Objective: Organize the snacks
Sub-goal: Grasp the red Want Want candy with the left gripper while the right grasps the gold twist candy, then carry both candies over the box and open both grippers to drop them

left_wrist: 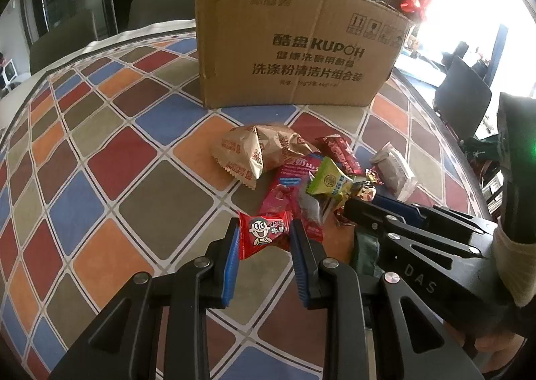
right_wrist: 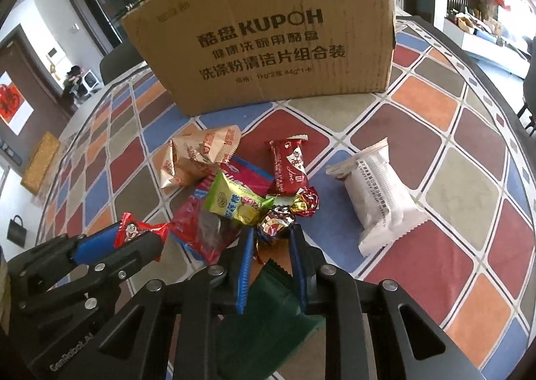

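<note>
The left hand-held gripper point(left_wrist: 264, 232) pinches a small red candy wrapper printed with a cartoon boy's face point(left_wrist: 263, 234), just above the checkered table point(left_wrist: 110, 159). The right hand-held gripper point(right_wrist: 270, 239) stands spread around a shiny gold-and-red foil candy point(right_wrist: 273, 224), beside the snack heap before the brown cardboard box point(right_wrist: 268, 31).

Matte black linkage arms, silver pivot screws, ribbed blue pads point(left_wrist: 230, 266) on each claw. "DAS" on right claw point(left_wrist: 348, 209), "GenRobot.AI" on left claw point(right_wrist: 134, 239). Cream knit cuff point(left_wrist: 509, 266), green LED.
</note>
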Action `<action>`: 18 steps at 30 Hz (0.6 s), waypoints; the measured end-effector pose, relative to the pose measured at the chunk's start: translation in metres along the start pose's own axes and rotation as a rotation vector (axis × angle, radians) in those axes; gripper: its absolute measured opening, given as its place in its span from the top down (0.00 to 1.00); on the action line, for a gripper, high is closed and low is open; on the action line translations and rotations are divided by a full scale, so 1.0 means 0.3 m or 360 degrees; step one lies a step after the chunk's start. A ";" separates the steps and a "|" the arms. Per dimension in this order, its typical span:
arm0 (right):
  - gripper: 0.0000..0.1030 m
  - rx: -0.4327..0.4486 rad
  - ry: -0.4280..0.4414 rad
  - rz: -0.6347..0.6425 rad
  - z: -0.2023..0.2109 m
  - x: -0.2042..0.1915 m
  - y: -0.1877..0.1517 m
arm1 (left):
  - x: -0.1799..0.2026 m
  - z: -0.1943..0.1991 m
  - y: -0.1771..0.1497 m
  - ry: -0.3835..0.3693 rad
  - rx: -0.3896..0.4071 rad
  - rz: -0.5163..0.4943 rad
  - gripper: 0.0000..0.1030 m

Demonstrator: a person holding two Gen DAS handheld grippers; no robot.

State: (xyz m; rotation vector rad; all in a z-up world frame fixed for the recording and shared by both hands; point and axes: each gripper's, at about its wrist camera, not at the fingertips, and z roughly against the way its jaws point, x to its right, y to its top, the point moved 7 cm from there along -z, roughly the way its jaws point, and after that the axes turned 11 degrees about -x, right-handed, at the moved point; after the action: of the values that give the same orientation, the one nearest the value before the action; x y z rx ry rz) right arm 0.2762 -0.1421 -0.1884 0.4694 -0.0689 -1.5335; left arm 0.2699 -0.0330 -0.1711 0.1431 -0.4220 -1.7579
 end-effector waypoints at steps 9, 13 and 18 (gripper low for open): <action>0.78 0.0038 0.0031 -0.0010 0.065 -0.004 -0.021 | 0.023 0.041 0.003 0.0012 0.0035 -0.0028 0.72; 0.78 0.0065 0.0052 -0.0008 0.102 -0.014 -0.020 | 0.035 0.082 0.008 0.0017 0.0075 -0.0035 0.72; 0.78 0.0140 0.0066 0.0014 0.179 -0.031 -0.006 | 0.047 0.167 0.034 0.0024 0.0162 -0.0051 0.72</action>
State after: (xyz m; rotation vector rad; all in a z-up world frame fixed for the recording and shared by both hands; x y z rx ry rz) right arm 0.2561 -0.1464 -0.1379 0.5703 -0.1065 -1.5159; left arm 0.2600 -0.0383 -0.1194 0.2368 -0.5009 -1.7665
